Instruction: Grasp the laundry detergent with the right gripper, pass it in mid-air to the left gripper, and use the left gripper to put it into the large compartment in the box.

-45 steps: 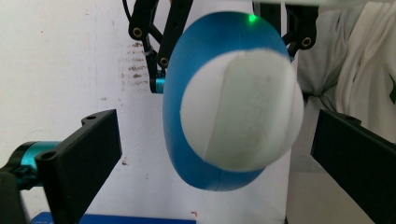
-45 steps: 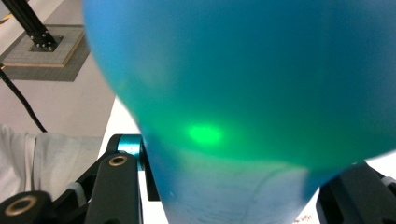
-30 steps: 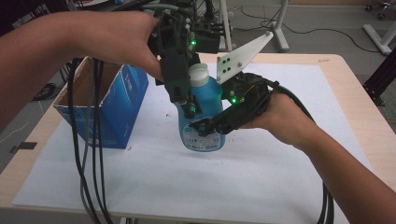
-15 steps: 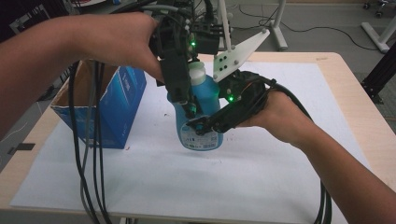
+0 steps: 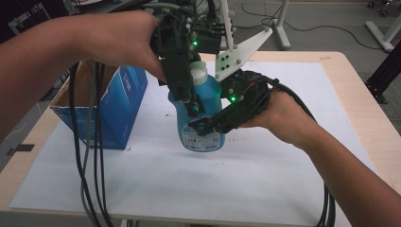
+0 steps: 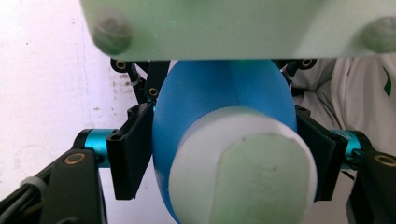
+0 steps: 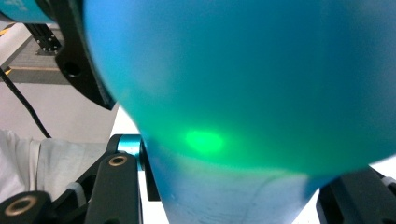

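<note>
Closing in from wide, the left gripper (image 5: 187, 97) has just brought its jaws against the blue detergent bottle (image 5: 203, 113), pads (image 6: 133, 154) now clamping the shoulder below the white cap (image 6: 243, 172); the right gripper (image 5: 210, 125) is clenched on the bottle's body from the side; the bottle stands upright on the white sheet (image 5: 246, 184), near the blue cardboard box (image 5: 113, 106).

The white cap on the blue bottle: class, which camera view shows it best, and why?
The left gripper view: the white cap sits close up, its top facing the camera. The high view shows it small, from the side, beside the left tongs. The right gripper view shows the blue bottle's body.
</note>
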